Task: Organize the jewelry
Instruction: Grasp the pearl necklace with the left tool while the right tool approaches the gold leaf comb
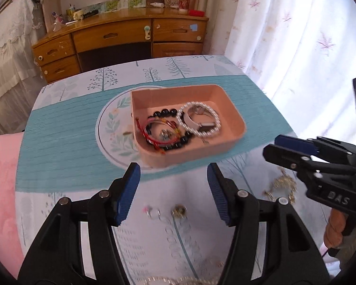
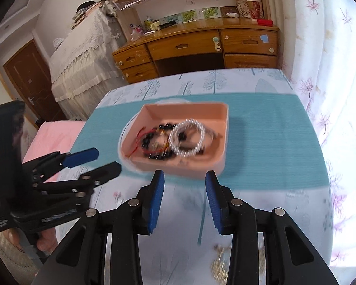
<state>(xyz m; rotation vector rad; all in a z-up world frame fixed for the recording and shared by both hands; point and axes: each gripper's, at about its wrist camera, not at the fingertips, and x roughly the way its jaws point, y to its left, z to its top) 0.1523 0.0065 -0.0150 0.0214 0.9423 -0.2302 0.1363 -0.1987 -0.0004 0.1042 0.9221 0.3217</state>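
Jewelry: one pearl bracelet [image 1: 200, 118], one black-bead bracelet [image 1: 170, 128] and one red cord bracelet [image 1: 157, 131] lie in one peach tray [image 1: 235, 123] on a tree-print tablecloth [image 1: 59, 123]; wooden desk [image 1: 121, 35] and curtain [image 1: 296, 35] behind. Left gripper [image 1: 173, 178] and right gripper [image 2: 184, 181] tilt downward before the tray, jaws apart, empty. Small pieces [image 1: 163, 211] lie loose nearby.

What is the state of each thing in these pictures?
Box: open, no lid, holding bracelets.
Pearl bracelet: inside box, on top.
Black bead bracelet: inside box.
Left tool: open, empty.
Right tool: open, empty.
Gold chain: loose on table.
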